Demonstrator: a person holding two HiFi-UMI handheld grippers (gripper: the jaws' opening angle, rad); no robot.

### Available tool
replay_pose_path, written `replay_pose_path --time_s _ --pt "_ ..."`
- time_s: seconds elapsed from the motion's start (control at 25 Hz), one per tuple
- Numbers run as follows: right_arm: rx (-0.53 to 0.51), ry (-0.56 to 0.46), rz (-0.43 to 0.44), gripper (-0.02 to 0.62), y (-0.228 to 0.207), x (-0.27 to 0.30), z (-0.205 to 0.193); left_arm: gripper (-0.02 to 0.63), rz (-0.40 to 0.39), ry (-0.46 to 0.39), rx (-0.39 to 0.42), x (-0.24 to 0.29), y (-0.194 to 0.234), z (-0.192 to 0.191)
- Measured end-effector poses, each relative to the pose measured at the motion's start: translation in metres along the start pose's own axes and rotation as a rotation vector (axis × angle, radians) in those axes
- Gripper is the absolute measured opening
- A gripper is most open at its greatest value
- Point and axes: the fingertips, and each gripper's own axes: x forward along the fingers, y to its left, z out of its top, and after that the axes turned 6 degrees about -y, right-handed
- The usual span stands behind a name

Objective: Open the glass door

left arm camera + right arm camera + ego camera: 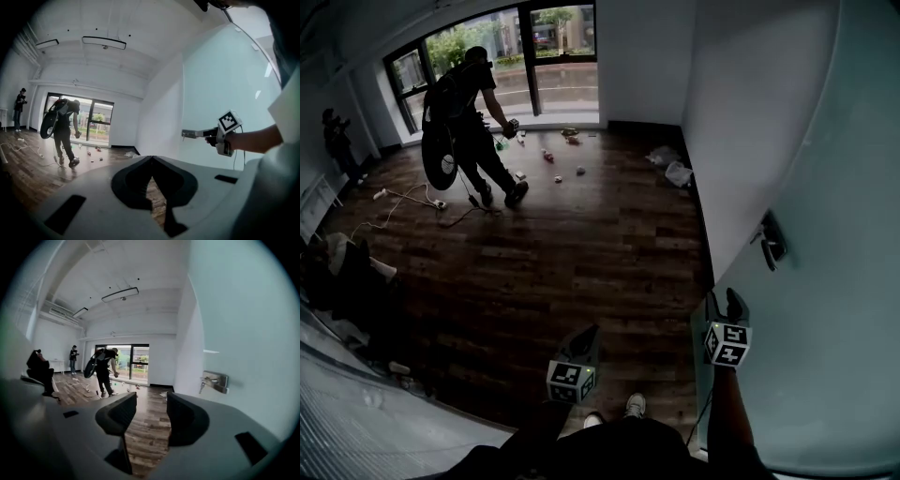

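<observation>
The frosted glass door [825, 281] fills the right side of the head view, with a small metal handle [772, 242] on it. My right gripper [724, 300] is held just left of the door's edge, below and short of the handle, open with nothing between its jaws. In the right gripper view the gripper [152, 399] points past the door [243, 333]; the handle [215, 380], with a key hanging from it, lies to the right. My left gripper [586, 333] hovers over the wooden floor, shut and empty [151, 161]. The left gripper view also shows the handle [193, 133].
A white wall [741, 112] meets the door's far edge. A person with a backpack [469, 122] bends near the window, among small objects [553, 159] and cables [403, 197] on the floor. Another person [337, 141] stands far left. White bags [675, 172] lie by the wall.
</observation>
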Motion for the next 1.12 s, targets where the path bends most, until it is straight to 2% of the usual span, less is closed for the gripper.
replay_pose_path --time_s 0.12,0.16,0.24,0.28,0.36,0.56,0.76,1.12 --pt "0.003 -0.009 0.078 0.209 0.065 -0.033 -0.001 0.006 -0.025 -0.007 0.002 -0.016 0.000 -0.008" --pt "0.001 -0.014 0.092 0.189 0.081 -0.042 -0.001 0.006 -0.029 -0.008 0.001 -0.020 -0.001 -0.008" --pt "0.000 -0.026 0.099 0.115 0.103 -0.058 -0.002 0.006 -0.038 -0.008 -0.005 -0.026 -0.003 -0.007" --pt "0.003 -0.029 0.097 0.055 0.110 -0.066 -0.003 0.006 -0.044 -0.007 -0.007 -0.030 -0.005 -0.007" --pt "0.010 -0.034 0.097 0.018 0.126 -0.082 -0.009 0.006 -0.056 -0.005 -0.010 -0.040 -0.006 -0.011" --pt "-0.018 -0.075 0.077 0.017 0.148 -0.123 -0.016 0.006 -0.056 -0.007 -0.007 -0.068 -0.012 -0.019" --pt "0.002 -0.089 0.086 0.017 0.153 -0.145 -0.015 0.006 -0.044 -0.018 0.012 -0.087 -0.030 -0.015" --pt "-0.019 -0.164 0.169 0.017 0.145 -0.235 -0.016 0.006 -0.014 -0.042 0.026 -0.140 -0.108 -0.028"
